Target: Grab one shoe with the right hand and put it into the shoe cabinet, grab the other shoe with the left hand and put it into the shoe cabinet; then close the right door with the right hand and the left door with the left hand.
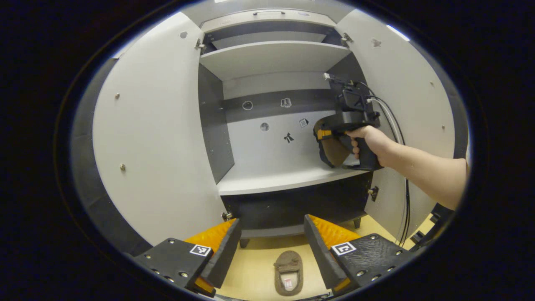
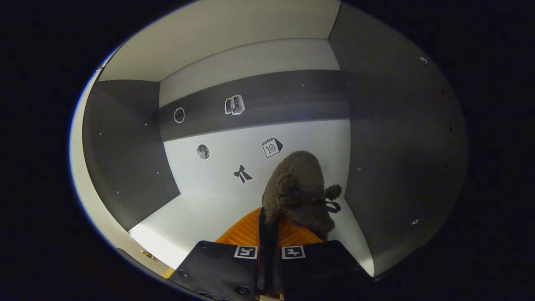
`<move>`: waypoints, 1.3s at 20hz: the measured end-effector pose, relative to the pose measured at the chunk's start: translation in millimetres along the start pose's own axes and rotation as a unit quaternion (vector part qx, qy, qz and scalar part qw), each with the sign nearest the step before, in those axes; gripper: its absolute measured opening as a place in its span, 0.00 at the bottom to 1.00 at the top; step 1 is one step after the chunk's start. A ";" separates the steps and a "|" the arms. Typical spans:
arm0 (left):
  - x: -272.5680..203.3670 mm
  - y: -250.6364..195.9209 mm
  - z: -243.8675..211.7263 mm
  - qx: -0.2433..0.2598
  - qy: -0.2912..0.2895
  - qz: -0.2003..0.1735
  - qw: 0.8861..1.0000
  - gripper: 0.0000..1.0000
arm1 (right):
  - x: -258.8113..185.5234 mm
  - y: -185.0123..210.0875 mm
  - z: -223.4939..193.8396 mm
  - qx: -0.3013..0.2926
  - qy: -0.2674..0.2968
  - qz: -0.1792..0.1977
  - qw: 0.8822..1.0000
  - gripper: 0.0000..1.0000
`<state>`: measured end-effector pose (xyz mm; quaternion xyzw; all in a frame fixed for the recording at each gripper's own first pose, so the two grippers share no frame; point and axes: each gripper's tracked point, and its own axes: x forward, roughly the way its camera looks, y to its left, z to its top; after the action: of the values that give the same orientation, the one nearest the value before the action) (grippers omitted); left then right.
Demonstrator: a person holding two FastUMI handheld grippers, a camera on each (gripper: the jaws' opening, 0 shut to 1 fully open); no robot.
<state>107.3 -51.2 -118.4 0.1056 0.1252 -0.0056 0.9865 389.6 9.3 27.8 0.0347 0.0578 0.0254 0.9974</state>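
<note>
Your right gripper (image 2: pixel 269 234) reaches inside the shoe cabinet (image 1: pixel 163 138), fingers pressed together on the brown shoe (image 2: pixel 299 192); your left gripper (image 1: pixel 271 246) hangs before the cabinet, fingers spread wide.

"10" on calendar sticker (image 2: pixel 272 147)

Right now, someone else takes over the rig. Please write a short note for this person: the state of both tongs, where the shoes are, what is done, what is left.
Right tongs: shut on first shoe, held inside the shoe cabinet over the middle shelf; not yet released.
Left tongs: open, empty, above the second shoe on the floor.
Left door and right door: open.
Left: release first shoe, store second shoe, close right door, then left.
</note>
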 end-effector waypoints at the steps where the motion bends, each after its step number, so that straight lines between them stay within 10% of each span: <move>1: -2.2 -3.5 -0.5 -0.005 0.000 -0.001 1.000 0.88 | 0.8 0.8 -2.8 -0.003 0.001 0.003 1.000 0.07; 8: -11.0 -9.7 8.8 -0.031 -0.013 -0.016 0.999 0.88 | -26.1 31.3 -18.1 -0.034 0.029 0.036 0.998 0.96; 26: 19.5 26.5 -95.6 -0.004 0.072 -0.111 0.991 0.88 | -250.1 36.3 -17.3 -0.054 -0.105 -0.034 0.992 0.96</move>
<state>103.7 -4.9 -208.3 0.0876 0.2064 -0.1065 0.9687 137.8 32.9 41.6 -0.0186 -0.0475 -0.0094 0.9987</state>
